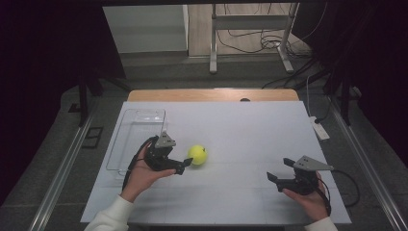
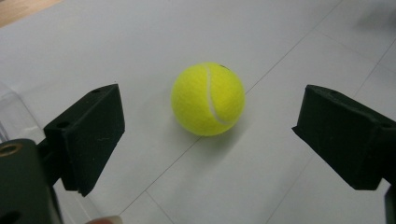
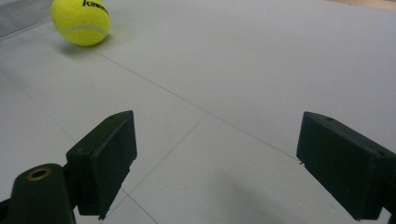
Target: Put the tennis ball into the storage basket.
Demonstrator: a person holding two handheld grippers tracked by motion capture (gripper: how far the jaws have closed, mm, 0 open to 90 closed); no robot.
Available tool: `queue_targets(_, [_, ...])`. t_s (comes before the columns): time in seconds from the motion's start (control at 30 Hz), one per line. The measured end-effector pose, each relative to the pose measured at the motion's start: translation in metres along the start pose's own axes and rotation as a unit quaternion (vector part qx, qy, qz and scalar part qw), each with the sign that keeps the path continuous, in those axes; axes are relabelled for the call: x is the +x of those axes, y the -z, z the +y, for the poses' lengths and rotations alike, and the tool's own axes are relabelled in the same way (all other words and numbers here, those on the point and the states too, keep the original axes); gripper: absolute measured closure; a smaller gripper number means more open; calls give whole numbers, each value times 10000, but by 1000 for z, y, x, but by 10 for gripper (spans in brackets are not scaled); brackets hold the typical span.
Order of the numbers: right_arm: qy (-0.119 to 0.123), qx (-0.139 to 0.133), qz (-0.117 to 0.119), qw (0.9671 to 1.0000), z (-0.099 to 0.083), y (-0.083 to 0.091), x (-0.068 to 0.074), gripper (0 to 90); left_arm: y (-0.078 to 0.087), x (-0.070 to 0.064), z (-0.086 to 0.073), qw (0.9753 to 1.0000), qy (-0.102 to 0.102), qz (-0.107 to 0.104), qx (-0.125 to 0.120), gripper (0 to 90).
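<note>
Currently my left gripper (image 1: 186, 166), jaws spread wide, sits just short of the fuzzy yellow tennis ball (image 1: 197, 155) on the white tabletop (image 1: 240, 139); right gripper (image 1: 279, 171) likewise gapes, well apart.

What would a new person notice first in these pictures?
The bright yellow tennis ball near the middle of the white table stands out first. The left hand-held gripper is open right in front of it, not touching. A clear plastic container lies at the table's left, and the right hand-held gripper waits open at the right.
</note>
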State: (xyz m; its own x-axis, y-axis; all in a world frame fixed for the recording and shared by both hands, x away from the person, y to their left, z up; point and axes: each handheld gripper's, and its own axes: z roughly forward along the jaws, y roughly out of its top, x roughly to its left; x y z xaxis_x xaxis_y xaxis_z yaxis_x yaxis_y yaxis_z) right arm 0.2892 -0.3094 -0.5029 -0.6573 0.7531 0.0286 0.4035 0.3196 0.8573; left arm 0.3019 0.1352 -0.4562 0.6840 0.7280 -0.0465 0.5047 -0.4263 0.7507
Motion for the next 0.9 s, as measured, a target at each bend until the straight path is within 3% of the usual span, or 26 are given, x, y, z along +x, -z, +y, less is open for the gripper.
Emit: queue_targets(0.9, [37, 28, -6, 10000, 0, -2, 0, 126, -25, 1, 20, 9996, -50, -171, 239, 88])
